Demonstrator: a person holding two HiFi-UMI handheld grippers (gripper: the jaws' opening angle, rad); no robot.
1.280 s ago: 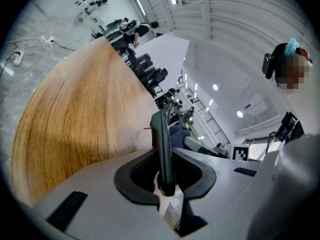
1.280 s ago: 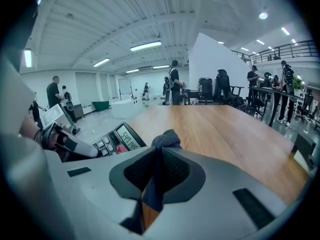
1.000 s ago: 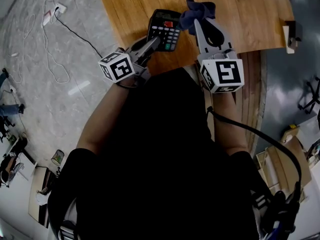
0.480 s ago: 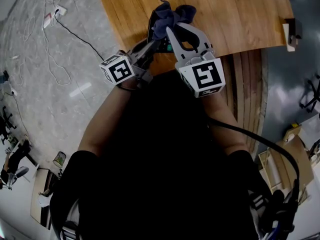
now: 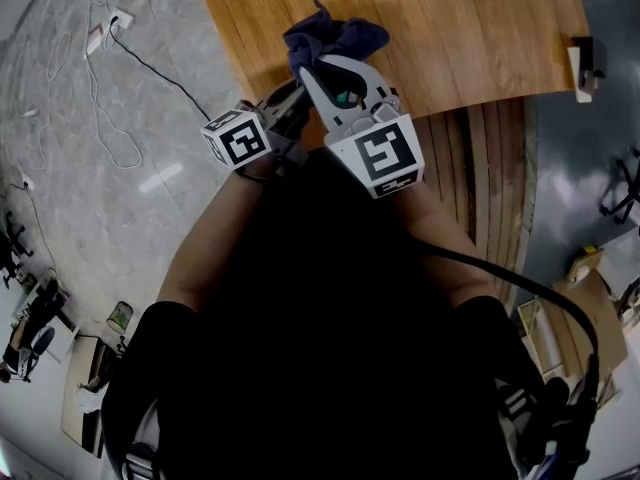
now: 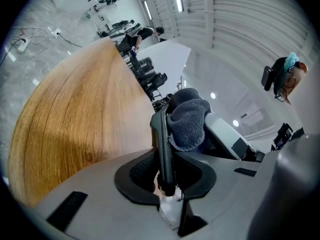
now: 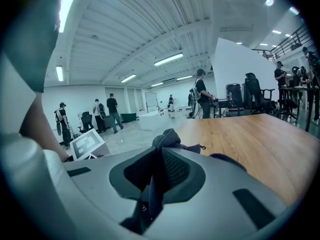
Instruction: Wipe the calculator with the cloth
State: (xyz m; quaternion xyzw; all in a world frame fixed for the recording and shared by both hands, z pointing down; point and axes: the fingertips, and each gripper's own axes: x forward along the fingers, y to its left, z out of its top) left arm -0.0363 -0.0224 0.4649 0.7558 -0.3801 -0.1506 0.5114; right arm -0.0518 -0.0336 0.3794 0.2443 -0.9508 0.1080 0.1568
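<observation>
My left gripper (image 5: pixel 288 106) is clamping the calculator (image 6: pixel 162 144) edge-on, jaws partway closed; I'm guessing it's stiff, light, slick. Just beyond, my right gripper (image 7: pixel 160 169), jaws nearly shut, is pinching the soft cloth (image 5: pixel 335 38) against it, over the bench (image 5: pixel 480 28).

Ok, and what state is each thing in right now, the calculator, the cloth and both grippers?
calculator: clamped edge-on in the left gripper's jaws.
cloth: bunched, gripped by the right gripper, pressed against the calculator.
left gripper: jaws shut on the calculator.
right gripper: jaws shut on the cloth.
</observation>
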